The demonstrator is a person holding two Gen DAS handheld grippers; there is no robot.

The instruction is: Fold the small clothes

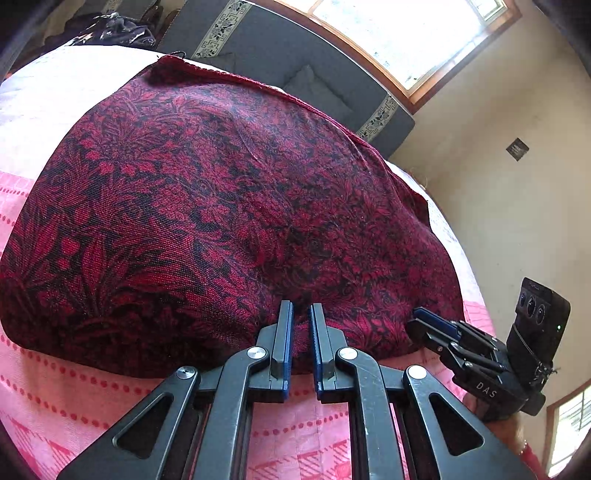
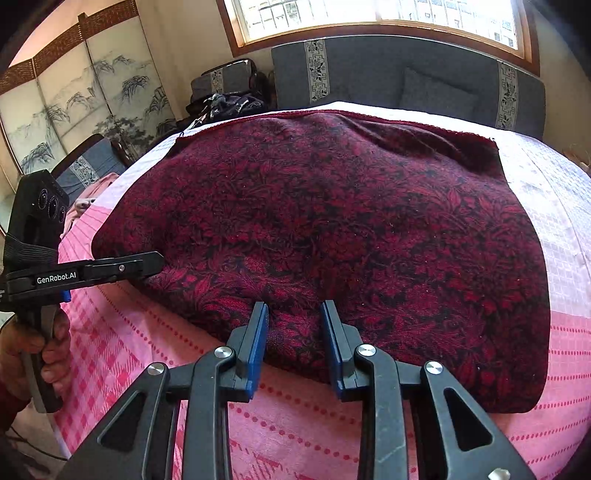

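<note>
**Operator:** Across the pink patterned bedspread lies the dark red floral cloth, spread wide and mostly flat, its near edge rounded like a fold. Its far edge carries a plain red hem and lies on a paler section of the cover, towards the grey headboard under the window.

**Observer:** Where are your grippers?

**Operator:** Both at the near fold. From the left wrist camera, my left gripper has its blue-padded fingers drawn close, with a ridge of the cloth pinched up in the narrow gap. I read it as clamped on the fabric.

**Observer:** And the right?

**Operator:** My right gripper straddles a bulge of the fold; the fingers stand wider apart, with fabric between them. Whether the pads actually press it, I cannot tell. Seen from the left camera, the right gripper sits at the cloth's near right corner, fingers edge-on.

**Observer:** Anything else around?

**Operator:** A painted folding screen stands at the left, and dark bundled items lie beyond the bed.
</note>
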